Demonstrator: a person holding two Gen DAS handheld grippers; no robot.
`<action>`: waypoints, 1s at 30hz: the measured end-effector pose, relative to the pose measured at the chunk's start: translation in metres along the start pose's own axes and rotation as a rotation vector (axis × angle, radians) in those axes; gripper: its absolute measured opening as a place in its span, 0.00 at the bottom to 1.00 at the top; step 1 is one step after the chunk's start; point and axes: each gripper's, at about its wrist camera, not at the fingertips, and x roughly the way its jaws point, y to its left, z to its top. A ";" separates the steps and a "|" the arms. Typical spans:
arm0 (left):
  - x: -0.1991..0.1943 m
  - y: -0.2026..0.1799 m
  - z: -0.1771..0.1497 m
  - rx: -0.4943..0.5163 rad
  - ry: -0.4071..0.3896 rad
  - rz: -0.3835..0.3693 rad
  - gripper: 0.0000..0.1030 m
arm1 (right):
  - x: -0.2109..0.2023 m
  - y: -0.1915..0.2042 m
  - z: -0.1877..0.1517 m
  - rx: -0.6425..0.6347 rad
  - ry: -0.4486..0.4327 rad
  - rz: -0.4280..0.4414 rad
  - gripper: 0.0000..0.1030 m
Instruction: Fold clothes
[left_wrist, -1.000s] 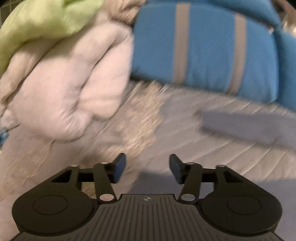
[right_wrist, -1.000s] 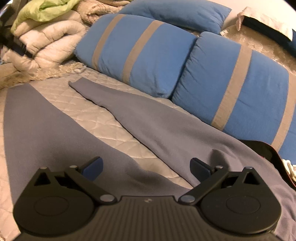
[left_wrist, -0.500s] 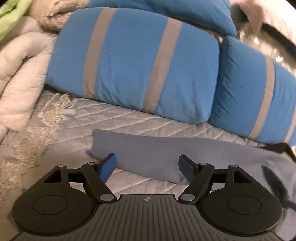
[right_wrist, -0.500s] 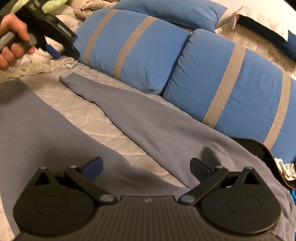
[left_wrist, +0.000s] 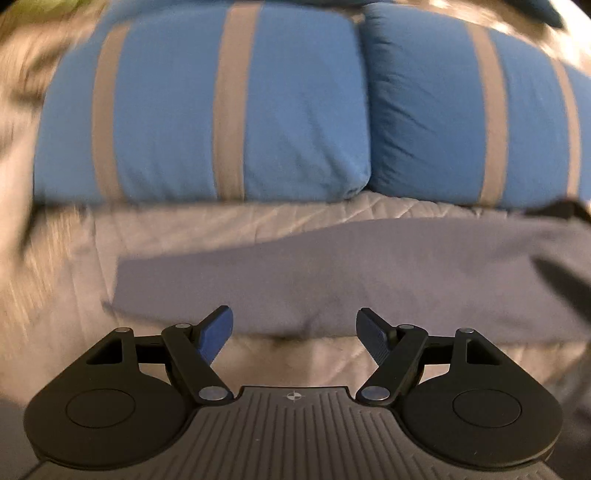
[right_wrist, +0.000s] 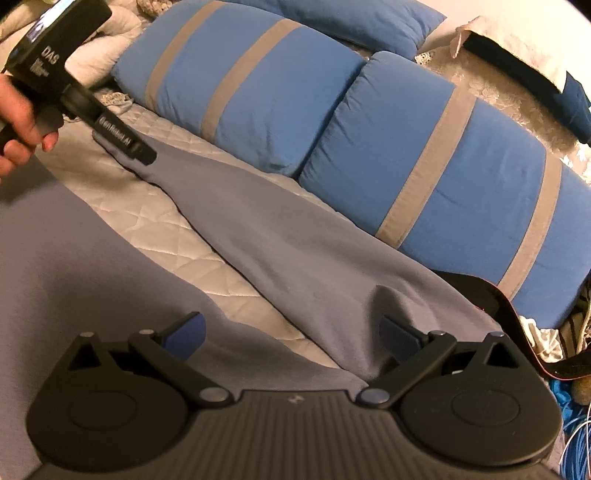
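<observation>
A long grey-blue soft knit garment (right_wrist: 303, 251) is laid out flat on a pale grey quilted bedspread (right_wrist: 147, 218), stretched lengthwise along the foot of two plump blue pillows with grey-beige stripes (right_wrist: 436, 177) that are propped side by side at the far edge of the bed. In the right wrist view, one narrow end of the garment is seen running up towards the upper left, while a second broad grey-blue panel (right_wrist: 66, 266) of the same cloth is spread across the lower left, with a strip of the bedspread exposed between the two. The left gripper (left_wrist: 294, 325) is held low over the bedspread at the narrow end of the garment (left_wrist: 332, 280), pointed towards the pillows (left_wrist: 229, 110); its jaws are spread apart, and nothing is pinched between them, the near edge of the cloth being seen in the gap just ahead of the blue pads. In the right wrist view the same black tool (right_wrist: 125, 146) is seen from the side, gripped by a bare hand (right_wrist: 18, 125) at the upper left, its tip close above the garment's end; whether it touches the cloth cannot be told. The right gripper (right_wrist: 291, 332) is held over the wider part of the garment, its jaws spread wide and empty, with a raised fold of cloth just beside its right finger. A black object with a reddish rim (right_wrist: 495, 310) is partly seen beside the pillows at the right.
</observation>
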 end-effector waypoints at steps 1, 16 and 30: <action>0.000 -0.004 -0.002 0.044 -0.013 0.008 0.71 | 0.000 0.000 0.000 -0.001 0.004 -0.004 1.00; 0.040 -0.077 -0.043 0.945 0.008 0.267 0.70 | -0.012 -0.018 0.011 0.076 -0.021 -0.026 1.00; 0.057 -0.079 -0.033 0.966 -0.031 0.146 0.47 | -0.009 -0.009 0.007 0.035 -0.005 -0.009 1.00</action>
